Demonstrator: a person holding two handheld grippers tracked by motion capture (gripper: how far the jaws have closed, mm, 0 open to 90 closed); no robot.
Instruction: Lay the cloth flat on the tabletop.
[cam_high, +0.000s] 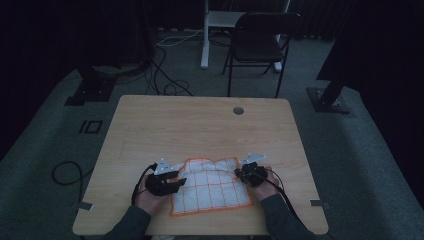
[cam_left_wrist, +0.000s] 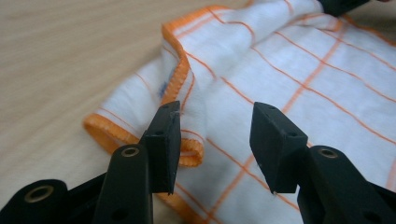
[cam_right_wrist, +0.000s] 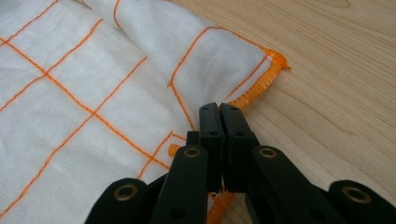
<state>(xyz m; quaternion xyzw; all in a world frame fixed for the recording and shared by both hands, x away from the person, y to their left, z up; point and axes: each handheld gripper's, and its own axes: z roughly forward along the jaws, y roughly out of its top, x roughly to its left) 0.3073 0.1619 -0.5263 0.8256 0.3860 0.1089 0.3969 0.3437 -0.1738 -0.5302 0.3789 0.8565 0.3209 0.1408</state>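
Observation:
A white cloth (cam_high: 212, 187) with orange grid lines and an orange hem lies partly folded near the front edge of the wooden table (cam_high: 200, 125). At the cloth's left side, my left gripper (cam_high: 181, 182) is open. In the left gripper view its jaws (cam_left_wrist: 215, 130) straddle a folded-over corner of the cloth (cam_left_wrist: 289, 60) without pressing on it. My right gripper (cam_high: 239, 174) is at the cloth's right edge. In the right gripper view its jaws (cam_right_wrist: 219, 109) are shut together on the orange hem of the cloth (cam_right_wrist: 93, 70), close to a corner.
A round cable hole (cam_high: 238, 110) sits near the table's far edge. Behind the table stand a dark folding chair (cam_high: 260, 42) and a white desk leg (cam_high: 204, 35). Cables (cam_high: 165, 75) lie on the grey floor.

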